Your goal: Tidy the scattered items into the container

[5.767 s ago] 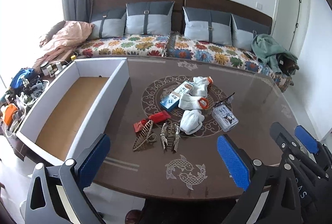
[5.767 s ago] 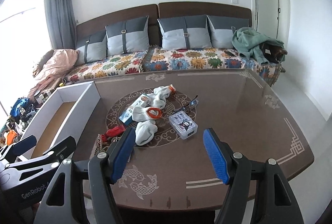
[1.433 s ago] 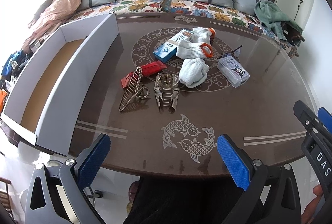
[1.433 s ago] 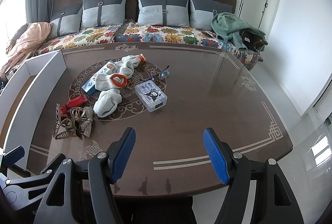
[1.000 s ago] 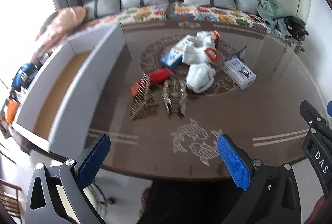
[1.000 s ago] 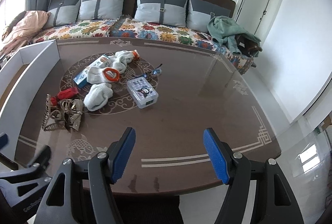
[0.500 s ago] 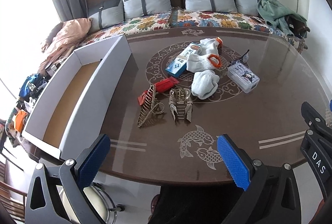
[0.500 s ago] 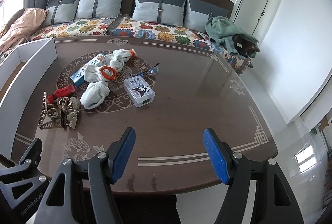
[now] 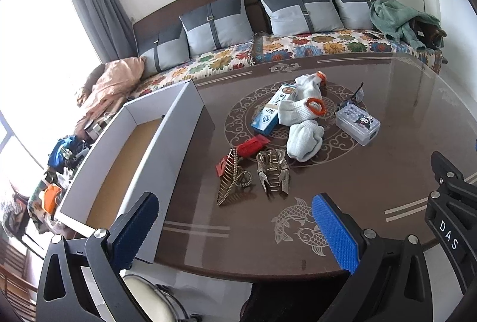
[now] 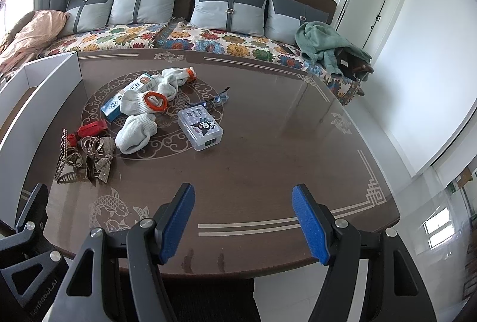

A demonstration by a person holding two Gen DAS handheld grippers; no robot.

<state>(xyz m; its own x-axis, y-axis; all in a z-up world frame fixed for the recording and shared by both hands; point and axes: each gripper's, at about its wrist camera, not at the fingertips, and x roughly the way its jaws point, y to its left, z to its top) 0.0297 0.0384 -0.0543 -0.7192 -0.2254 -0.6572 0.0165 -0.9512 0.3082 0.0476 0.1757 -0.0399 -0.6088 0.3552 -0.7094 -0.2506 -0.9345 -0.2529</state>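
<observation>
A long white box [image 9: 167, 149] with a brown floor stands on the table's left side; its wall also shows in the right wrist view [image 10: 38, 101]. Scattered mid-table lie white socks [image 9: 304, 140] [image 10: 135, 131], a blue-white carton [image 9: 269, 113], a red clip [image 9: 252, 144], two gold hair claws [image 9: 272, 171] [image 10: 95, 158], a clear plastic case [image 9: 357, 125] [image 10: 200, 125] and glasses [image 10: 219, 98]. My left gripper [image 9: 235, 229] is open and empty over the near table edge. My right gripper [image 10: 243, 220] is open and empty over the near edge.
The brown glass-topped table [image 10: 268, 158] has bare surface on its right half. A sofa [image 10: 179, 33] with cushions runs behind it. Clutter [image 9: 59, 155] lies on the floor left of the box. A green blanket [image 10: 328, 48] lies on the sofa's right end.
Both grippers have shifted slightly, the left view tilting up and left. The items on the table have not moved. Both grippers stay open.
</observation>
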